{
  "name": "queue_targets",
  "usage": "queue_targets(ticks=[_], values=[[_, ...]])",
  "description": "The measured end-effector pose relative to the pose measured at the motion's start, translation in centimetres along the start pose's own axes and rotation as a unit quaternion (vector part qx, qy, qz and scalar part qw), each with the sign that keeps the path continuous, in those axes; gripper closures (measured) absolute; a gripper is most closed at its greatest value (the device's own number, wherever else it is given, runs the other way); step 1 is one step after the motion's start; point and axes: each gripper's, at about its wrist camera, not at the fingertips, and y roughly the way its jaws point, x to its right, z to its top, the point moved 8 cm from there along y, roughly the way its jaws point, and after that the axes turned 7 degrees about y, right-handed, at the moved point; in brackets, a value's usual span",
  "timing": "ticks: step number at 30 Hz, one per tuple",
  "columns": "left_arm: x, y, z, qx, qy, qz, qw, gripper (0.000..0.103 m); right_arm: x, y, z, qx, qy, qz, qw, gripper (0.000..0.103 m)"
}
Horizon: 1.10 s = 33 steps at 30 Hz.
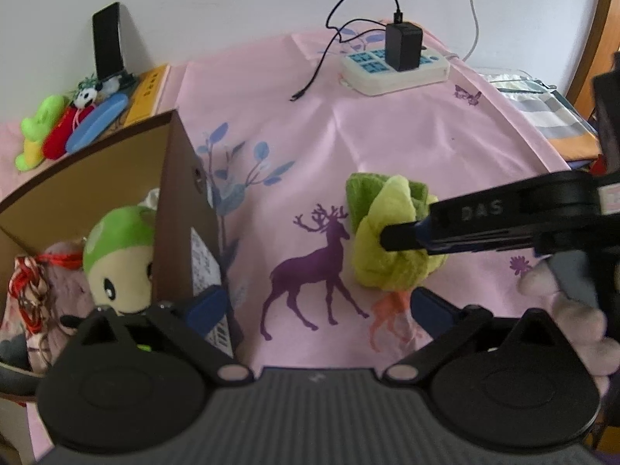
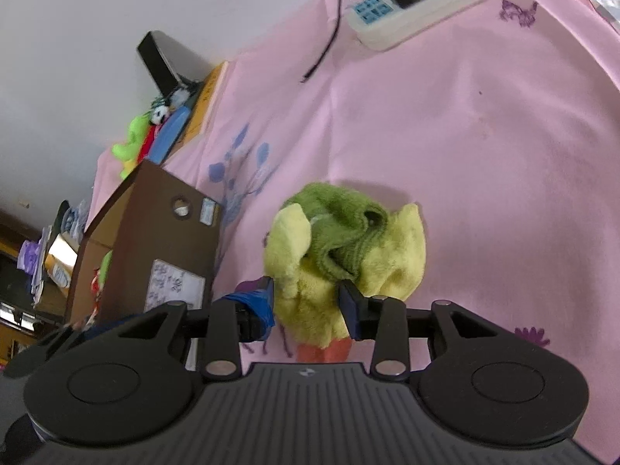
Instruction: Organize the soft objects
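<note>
A yellow-green plush toy (image 2: 345,248) with orange feet sits on the pink cloth (image 2: 484,135). My right gripper (image 2: 308,302) is shut on its lower body, one blue pad pressing each side. In the left wrist view the same toy (image 1: 387,232) lies right of the printed purple deer, with the right gripper (image 1: 399,238) reaching in from the right. My left gripper (image 1: 319,306) stands wide open with nothing between its fingers; its left finger (image 1: 205,306) is at the corner of a brown cardboard box (image 1: 182,201). A green-capped plush (image 1: 120,255) and other soft things lie inside the box.
A white power strip (image 1: 395,66) with a black charger and loose cable lies at the back. Small toys (image 1: 42,128) and a black stand (image 1: 108,42) sit at the back left. Folded cloths (image 1: 550,112) lie at the right edge. A hand (image 1: 562,310) holds the right gripper.
</note>
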Motion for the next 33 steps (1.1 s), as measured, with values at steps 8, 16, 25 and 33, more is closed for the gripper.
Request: queue_targets(ticks=[8,16,25,33], values=[[1.6,-0.1,-0.9,0.017,0.032,-0.031,0.9988,0.0,1.2,-0.4,-1.4,-0.05,0.041,0.049,0.997,0.082],[4.2,-0.7,-1.9,0.043,0.092,-0.058,0.9931,0.0,2.4,-2.7,-2.1,-0.062,0.056,0.072,0.994,0.082],[5.7,1.0,0.7,0.08,0.097,-0.06,0.9902,0.016,1.8,-1.1,1.8,-0.039,0.089,0.092,0.991,0.082],[6.3,3.6,0.2,0.044,0.085,-0.082,0.992,0.041,3.7,-0.8,5.2,0.044,0.07,0.022,0.996,0.082]])
